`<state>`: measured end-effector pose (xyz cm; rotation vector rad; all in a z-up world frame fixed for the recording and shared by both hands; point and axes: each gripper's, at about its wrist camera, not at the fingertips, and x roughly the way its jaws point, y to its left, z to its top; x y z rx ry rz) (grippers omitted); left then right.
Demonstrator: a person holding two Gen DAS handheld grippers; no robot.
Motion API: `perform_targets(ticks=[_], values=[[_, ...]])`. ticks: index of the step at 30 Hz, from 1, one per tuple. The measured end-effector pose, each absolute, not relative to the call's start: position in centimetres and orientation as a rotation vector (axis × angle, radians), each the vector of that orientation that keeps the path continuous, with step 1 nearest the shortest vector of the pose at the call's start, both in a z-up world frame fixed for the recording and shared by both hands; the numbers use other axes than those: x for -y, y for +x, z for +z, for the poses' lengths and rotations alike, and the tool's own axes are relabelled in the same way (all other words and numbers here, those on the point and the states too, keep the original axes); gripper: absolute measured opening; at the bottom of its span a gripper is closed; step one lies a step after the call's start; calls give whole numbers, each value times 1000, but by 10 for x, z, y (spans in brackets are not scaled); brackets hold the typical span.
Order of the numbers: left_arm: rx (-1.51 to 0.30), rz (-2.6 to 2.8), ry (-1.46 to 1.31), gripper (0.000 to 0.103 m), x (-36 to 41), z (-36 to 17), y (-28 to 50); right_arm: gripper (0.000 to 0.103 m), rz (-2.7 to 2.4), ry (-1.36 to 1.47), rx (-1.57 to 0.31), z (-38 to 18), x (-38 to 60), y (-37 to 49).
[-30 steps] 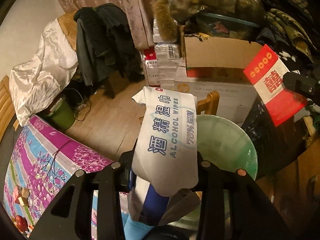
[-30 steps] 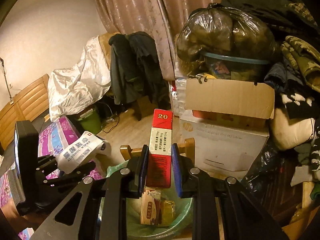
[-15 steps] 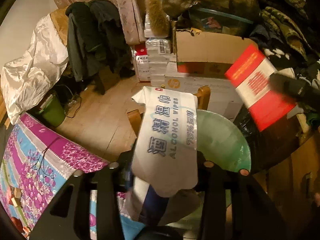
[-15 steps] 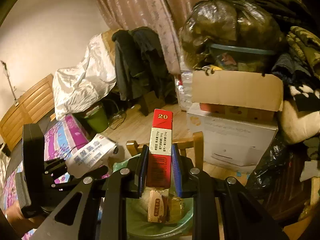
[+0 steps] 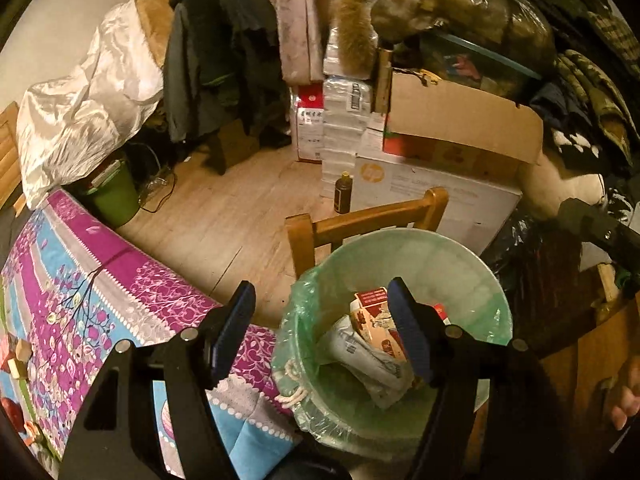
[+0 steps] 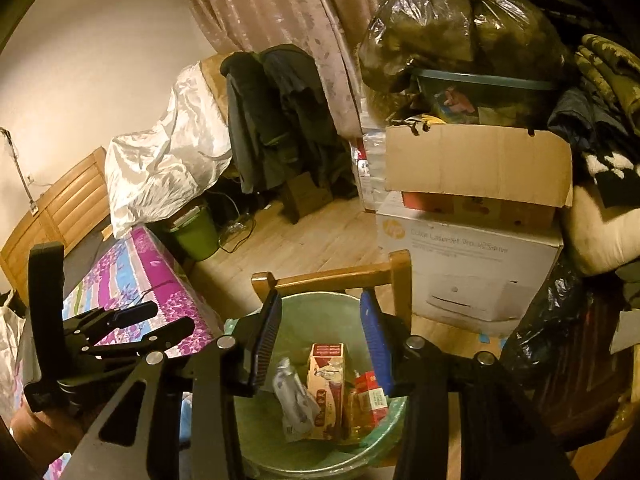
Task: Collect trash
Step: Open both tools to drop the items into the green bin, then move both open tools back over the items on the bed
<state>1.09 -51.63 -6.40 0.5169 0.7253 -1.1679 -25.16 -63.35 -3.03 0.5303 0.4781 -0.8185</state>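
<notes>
Trash [image 6: 316, 388] lies in the green-lined bin [image 5: 460, 264]: wipes pack [image 5: 360, 356], cartons, red box [image 6: 370, 394]. Both the left gripper [image 5: 320, 328] and right gripper [image 6: 320, 332] hang above it, jaws opening, nothing between them.

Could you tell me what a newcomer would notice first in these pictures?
Probably the green-lined trash bin right beneath both grippers, with a tan carton, a red pack and a white wipes packet inside. The left gripper and right gripper hang over it, jaws opening, empty.
</notes>
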Motion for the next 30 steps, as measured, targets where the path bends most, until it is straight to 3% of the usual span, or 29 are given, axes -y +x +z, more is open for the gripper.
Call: perform_targets(ticks=[15, 30], values=[[-622, -783, 443, 68, 409, -70, 71, 44, -723, 375, -421, -32, 562, -183], [-742, -383, 316, 70, 231, -100, 143, 44, -372, 265, -571, -56, 440, -43]])
